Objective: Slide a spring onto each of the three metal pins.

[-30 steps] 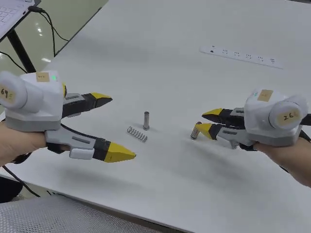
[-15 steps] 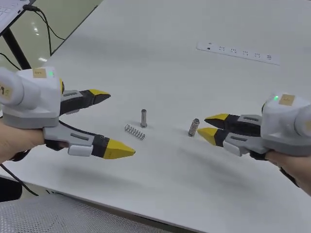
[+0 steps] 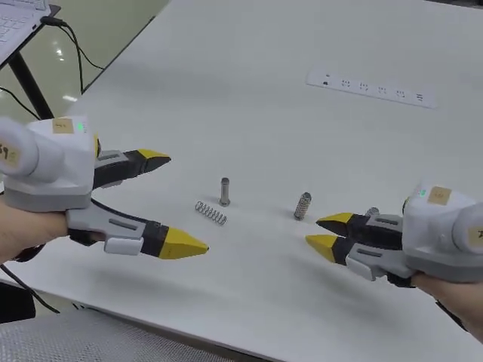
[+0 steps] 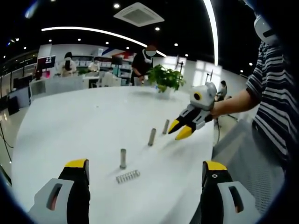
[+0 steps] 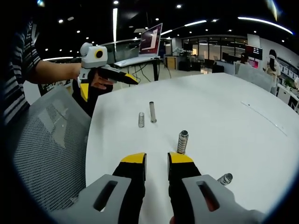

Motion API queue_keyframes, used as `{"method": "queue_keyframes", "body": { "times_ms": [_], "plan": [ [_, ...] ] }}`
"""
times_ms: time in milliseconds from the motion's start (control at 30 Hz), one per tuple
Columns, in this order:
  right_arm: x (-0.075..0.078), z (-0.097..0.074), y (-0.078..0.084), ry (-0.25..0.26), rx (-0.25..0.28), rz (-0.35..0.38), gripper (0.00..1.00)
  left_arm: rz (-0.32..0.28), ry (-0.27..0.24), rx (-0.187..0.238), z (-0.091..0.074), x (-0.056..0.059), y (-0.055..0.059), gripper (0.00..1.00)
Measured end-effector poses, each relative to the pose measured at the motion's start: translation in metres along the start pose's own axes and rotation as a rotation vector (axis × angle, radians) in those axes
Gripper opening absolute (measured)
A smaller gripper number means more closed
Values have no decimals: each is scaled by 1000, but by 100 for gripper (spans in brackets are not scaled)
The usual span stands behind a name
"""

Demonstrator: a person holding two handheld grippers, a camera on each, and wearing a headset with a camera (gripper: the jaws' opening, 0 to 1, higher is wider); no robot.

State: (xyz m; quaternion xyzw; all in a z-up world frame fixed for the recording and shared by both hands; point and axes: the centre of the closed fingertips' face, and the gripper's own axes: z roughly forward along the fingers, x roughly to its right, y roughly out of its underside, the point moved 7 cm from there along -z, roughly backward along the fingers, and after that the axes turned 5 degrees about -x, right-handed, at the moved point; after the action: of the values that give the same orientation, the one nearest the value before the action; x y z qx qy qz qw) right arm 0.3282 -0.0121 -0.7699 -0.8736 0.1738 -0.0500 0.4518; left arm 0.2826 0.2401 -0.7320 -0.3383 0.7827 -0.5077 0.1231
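The left gripper (image 3: 170,200) hovers at the left of the head view, its jaws spread wide with nothing between them; the right gripper (image 3: 326,232), at the lower right, has its yellow tips only narrowly parted and is also empty-handed; between them on the white table (image 3: 249,90) a bare metal pin (image 3: 225,191) stands upright near frame centre, with a loose spring (image 3: 210,213) lying just beside it toward the lower left; to the right stands a pin wearing a spring (image 3: 303,205), near the right gripper's tips but apart from them; a third pin (image 3: 372,213) peeks out just behind that gripper, and the right gripper view shows coils on it; a power strip (image 3: 370,88) lies at the upper right.
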Motion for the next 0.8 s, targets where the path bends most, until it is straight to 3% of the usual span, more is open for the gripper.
{"method": "queue_keyframes", "body": {
  "times_ms": [400,800],
  "plan": [
    [-10,12,-2,-28,-13,-12,15,-11,-1,-7,-3,2,5,98],
    [-23,38,-28,-72,13,-55,15,-14,-5,1,-4,1,4,98]
  ]
}}
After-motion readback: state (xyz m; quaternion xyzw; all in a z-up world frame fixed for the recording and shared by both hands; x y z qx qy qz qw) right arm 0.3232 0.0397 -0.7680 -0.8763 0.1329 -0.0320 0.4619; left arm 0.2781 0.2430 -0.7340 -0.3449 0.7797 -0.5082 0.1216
